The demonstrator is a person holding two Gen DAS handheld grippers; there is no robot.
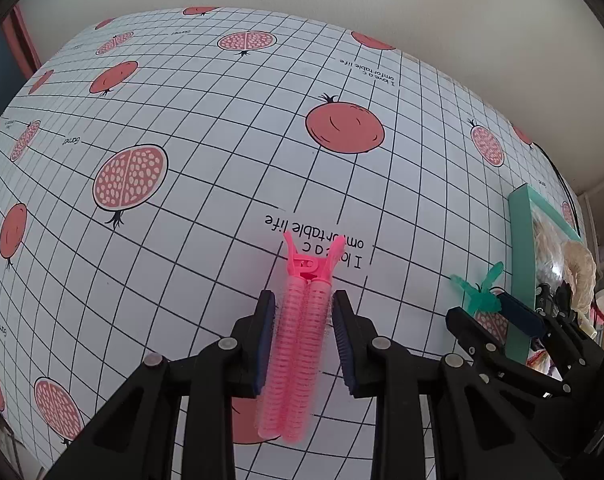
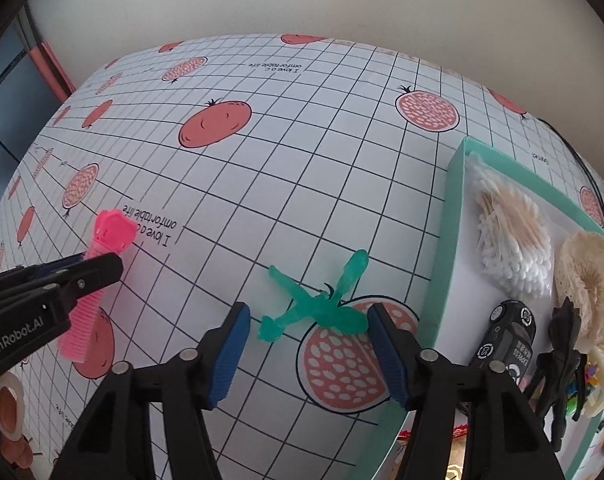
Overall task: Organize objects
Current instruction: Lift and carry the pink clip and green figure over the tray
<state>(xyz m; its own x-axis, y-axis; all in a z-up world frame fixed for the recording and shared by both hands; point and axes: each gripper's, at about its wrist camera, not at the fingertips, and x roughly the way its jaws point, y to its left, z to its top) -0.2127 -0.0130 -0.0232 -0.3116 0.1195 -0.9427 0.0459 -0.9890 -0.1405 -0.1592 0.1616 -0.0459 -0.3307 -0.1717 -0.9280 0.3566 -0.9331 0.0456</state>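
Overall, the tablecloth (image 1: 221, 152) fills both views: white, black grid, pomegranate prints, and upside-down text lines.

Teal-rimmed tray (image 2: 446, 240) sits at the right edge of the right wrist view; also seen at the right edge of the left wrist view. Its white floor holds a bundle of cotton swabs (image 2: 510, 240) at the upper part, a cream lace ring (image 2: 586, 276) at far right, a black toy car (image 2: 510, 336) below the swabs, and a black figurine (image 2: 562, 360) beside the car.

Left gripper (image 1: 302, 340), lower centre of the left wrist view: blue pads sit on either side of the pink hair roller clip (image 1: 297, 328). The left pad touches the roller; a thin gap shows at the right pad. Jaws narrowed around it, not clearly clamped. The roller lies lengthwise between the fingers, its clip end pointing toward the frame centre, over the printed text. In the right wrist view the same roller appears at the left edge.

Right gripper (image 2: 306, 344), lower centre of the right wrist view: jaws spread wide, nothing pinched. Green translucent toy figure (image 2: 318, 304) lies on the cloth between the fingertips, over a pomegranate print, just left of the tray; the right pad is close to its end, contact unclear.
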